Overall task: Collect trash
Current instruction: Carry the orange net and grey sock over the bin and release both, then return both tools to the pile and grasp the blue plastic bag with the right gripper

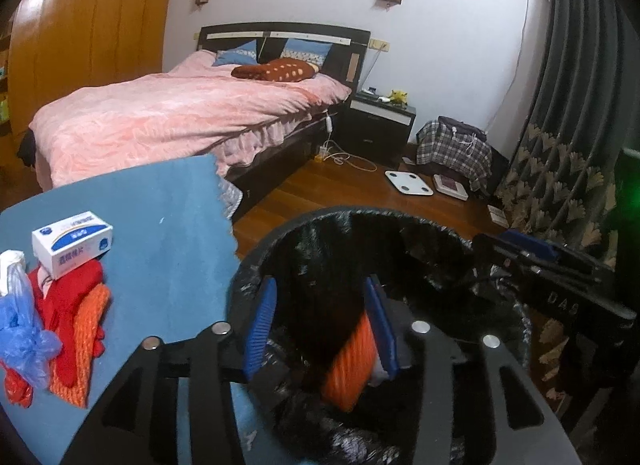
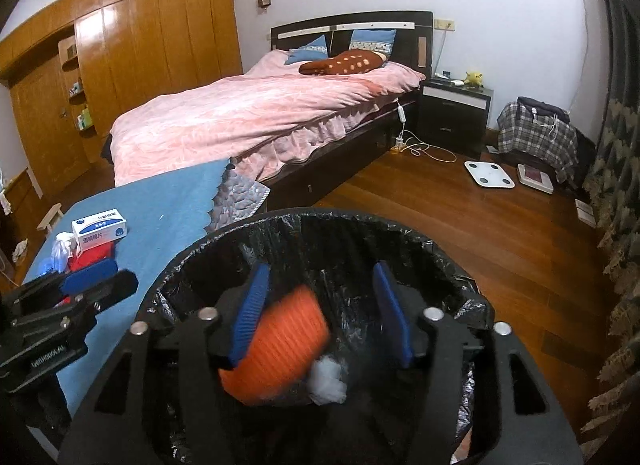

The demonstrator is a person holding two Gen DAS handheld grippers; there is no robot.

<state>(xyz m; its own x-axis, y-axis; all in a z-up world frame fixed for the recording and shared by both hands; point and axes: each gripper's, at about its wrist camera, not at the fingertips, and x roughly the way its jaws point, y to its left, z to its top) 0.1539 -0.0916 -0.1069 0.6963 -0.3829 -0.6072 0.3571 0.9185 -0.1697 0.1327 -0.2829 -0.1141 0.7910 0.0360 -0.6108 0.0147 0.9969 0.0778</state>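
Observation:
A round bin with a black liner [image 1: 496, 265] [image 2: 192, 261] stands beside a table with a blue cloth [image 1: 160, 225] [image 2: 168, 201]. Both grippers hover over the bin's mouth. My left gripper [image 1: 320, 325] is open with blue pads; an orange knit item [image 1: 352, 369] shows in the bin below its right pad. My right gripper [image 2: 324, 313] is open; the blurred orange knit item [image 2: 280, 349] and a white wad [image 2: 328, 381] lie between its fingers, inside the bin. On the cloth sit a white and blue box [image 1: 72, 243] [image 2: 100, 231], red and orange gloves [image 1: 76, 325], and blue plastic [image 1: 22, 329].
A bed with a pink cover [image 1: 168, 121] [image 2: 256, 113] stands behind the table. A dark nightstand [image 1: 380, 125], a plaid bag [image 1: 456, 149], two scales [image 1: 408, 183] and cables lie on the wood floor. Dark curtains [image 1: 568, 105] hang at right. A wooden wardrobe [image 2: 120, 65] lines the left wall.

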